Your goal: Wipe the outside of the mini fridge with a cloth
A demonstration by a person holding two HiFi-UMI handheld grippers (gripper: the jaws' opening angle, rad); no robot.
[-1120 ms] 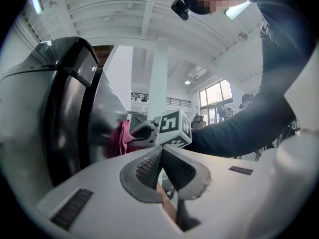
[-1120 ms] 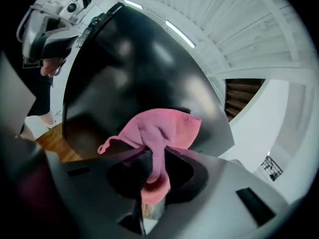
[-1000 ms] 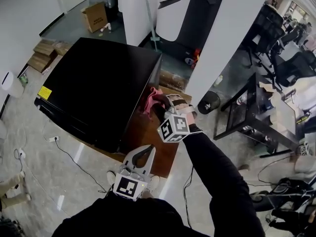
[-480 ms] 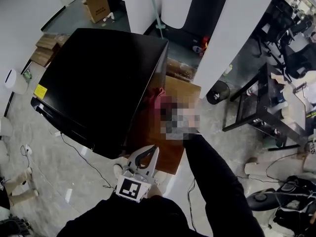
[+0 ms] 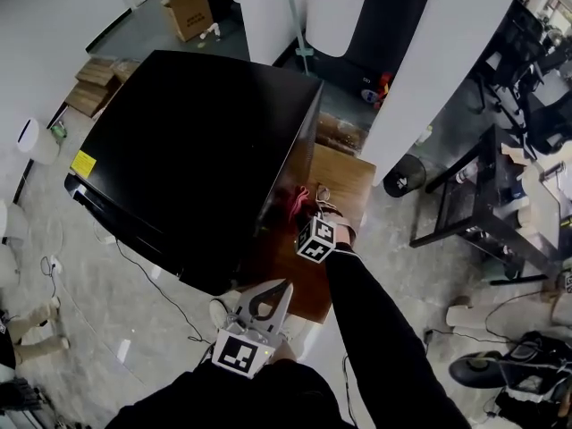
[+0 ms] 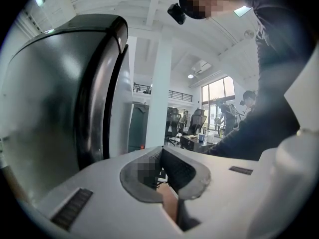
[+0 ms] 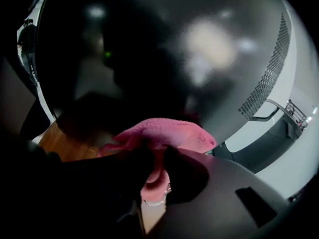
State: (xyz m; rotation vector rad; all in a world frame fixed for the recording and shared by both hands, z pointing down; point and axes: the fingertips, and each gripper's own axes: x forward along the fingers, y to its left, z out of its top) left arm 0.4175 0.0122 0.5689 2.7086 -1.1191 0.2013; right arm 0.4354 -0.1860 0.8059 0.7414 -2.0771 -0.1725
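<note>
Two grippers in shot, and only your right one is on the job. Your right gripper (image 5: 307, 211) sits just right of centre in the head view, marker cube facing up at you, and its jaws are clamped on the pink cloth (image 5: 296, 198). That cloth is against the fridge's (image 5: 197, 141) side wall, the one facing the right of the frame, well below the top edge. The fridge is black and glossy, fills the upper left of the frame, and carries a yellow sticker (image 5: 83, 164) at its left corner. It stands on a wood surface (image 5: 340, 179) that shows bare to the right of your gripper.

Over to the right gripper view: the cloth (image 7: 172, 132) bunches up out of the dark jaws at lower centre, a fold of it pinched between the tips of the right gripper (image 7: 155, 156). Behind it the fridge's (image 7: 149, 54) shiny dark wall takes up most of the frame, and a patch of the wood surface (image 7: 60, 143) peeks in at lower left.

Your left gripper (image 5: 284, 284) hangs at bottom centre of the head view, close to your body, pointing up the frame and clear of the fridge. In the left gripper view its jaws are closed tip to tip (image 6: 160, 151) with nothing between them. The fridge (image 6: 60, 93) rises at the left of that frame. A cardboard box (image 5: 192, 12) sits on the floor at the head view's top.
</note>
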